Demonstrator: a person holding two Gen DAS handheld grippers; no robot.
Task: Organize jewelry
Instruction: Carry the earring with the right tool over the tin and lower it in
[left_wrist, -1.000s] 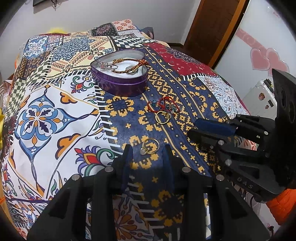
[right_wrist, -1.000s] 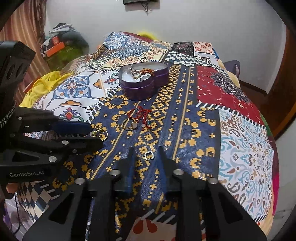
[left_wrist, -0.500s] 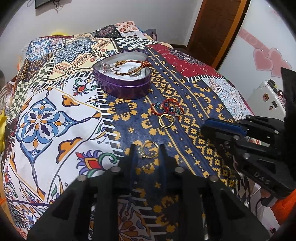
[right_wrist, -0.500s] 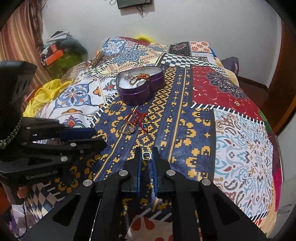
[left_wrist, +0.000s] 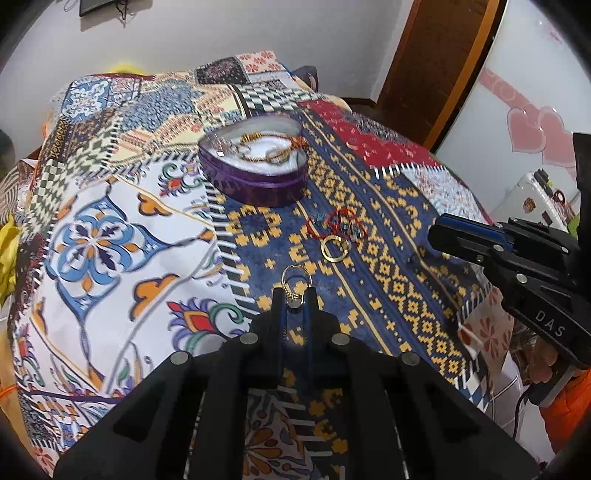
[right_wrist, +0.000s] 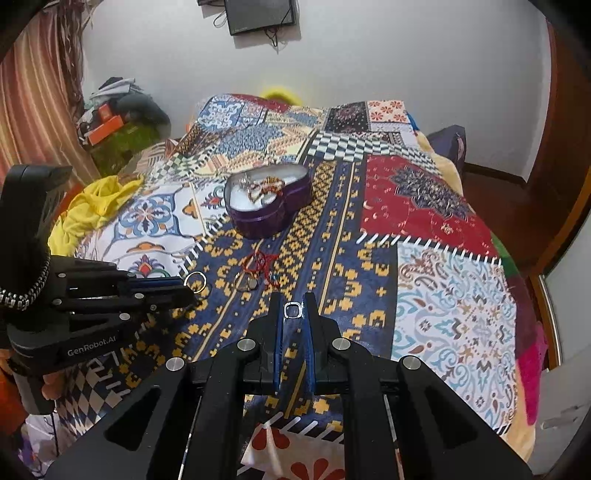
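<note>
While left gripper (left_wrist: 294, 299) pinches gold ring (left_wrist: 295, 277), right gripper (right_wrist: 293, 309) clamps silver ring (right_wrist: 292, 309).

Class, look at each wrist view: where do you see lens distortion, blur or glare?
Left wrist view: fisheye bends the door frame; the heart-shaped tin and its contents are softly blurred, while the gold ring in the left gripper stays fairly sharp. Right wrist view: dark corners, bowed bedspread; no strong glare.
</note>
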